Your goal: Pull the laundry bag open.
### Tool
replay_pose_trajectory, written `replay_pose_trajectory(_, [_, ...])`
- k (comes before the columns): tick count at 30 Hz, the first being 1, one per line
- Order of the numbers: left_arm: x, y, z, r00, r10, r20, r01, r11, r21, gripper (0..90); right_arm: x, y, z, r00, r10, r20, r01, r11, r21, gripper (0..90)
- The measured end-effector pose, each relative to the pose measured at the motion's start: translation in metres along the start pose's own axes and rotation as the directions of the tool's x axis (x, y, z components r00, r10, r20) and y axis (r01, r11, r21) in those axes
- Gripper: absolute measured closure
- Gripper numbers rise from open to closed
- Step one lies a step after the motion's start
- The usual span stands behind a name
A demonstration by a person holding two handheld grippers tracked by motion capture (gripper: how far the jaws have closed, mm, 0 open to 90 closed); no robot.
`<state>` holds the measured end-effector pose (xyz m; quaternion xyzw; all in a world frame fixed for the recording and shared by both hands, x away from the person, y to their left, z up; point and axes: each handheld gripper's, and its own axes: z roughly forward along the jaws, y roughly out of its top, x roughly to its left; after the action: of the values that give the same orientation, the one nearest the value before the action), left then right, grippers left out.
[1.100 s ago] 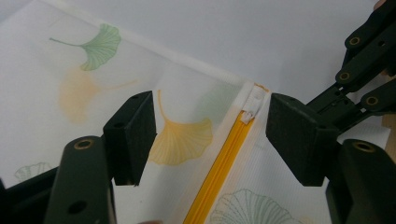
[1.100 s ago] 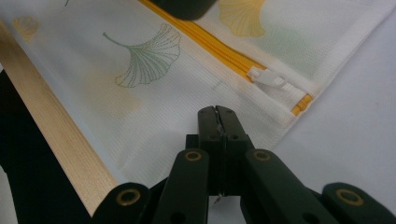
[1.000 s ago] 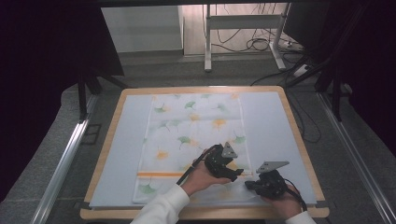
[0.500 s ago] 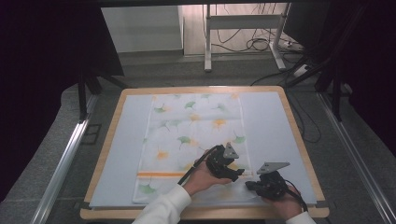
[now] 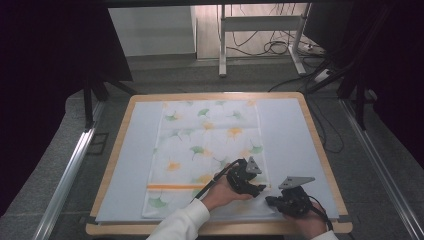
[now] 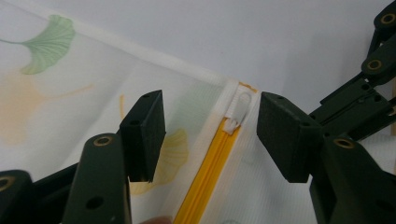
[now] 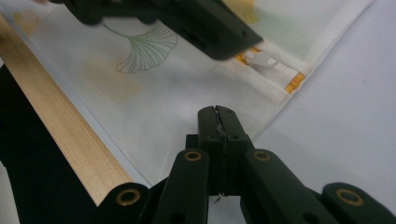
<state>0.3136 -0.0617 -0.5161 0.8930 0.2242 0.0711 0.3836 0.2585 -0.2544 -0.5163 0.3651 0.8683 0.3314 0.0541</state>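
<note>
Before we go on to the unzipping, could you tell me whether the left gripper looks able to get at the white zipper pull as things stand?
Probably yes. The left gripper is open, its jaws either side of the white zipper pull, with nothing lying between. The right gripper is closed, off to the side.

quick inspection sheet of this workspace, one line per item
surface: pale blue mat on a wooden-rimmed table, flat.
job's things: white fabric cover printed with green and orange ginkgo leaves lies flat on the mat; its yellow zipper runs to a white slider at the cover's right end.
clutter: nothing seen on the mat besides the cover.
grippers: left gripper open, jaws either side of the slider, not touching it; right gripper closed, its tip at the cover's edge; whether cloth is pinched, cannot tell.
cables: a black cable trails from the left gripper; more cables on the floor behind.
surroundings: metal stand legs, dark panels at the sides.
</note>
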Motion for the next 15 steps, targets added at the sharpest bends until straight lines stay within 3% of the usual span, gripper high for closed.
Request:
replay_pose_trajectory(10, [-0.004,0.004,0.014,0.9993,0.033,0.017,-0.033,0.9992,0.021,52.9,-0.001,0.000,0.000,0.9999,0.004,-0.009,-0.004,1.000,0.004,89.2])
replay_pose_trajectory(15, [-0.005,0.004,0.014,0.9991,0.025,0.035,-0.025,0.9996,0.012,66.2,-0.001,0.001,0.001,1.0000,0.001,-0.009,-0.001,1.000,0.002,89.2])
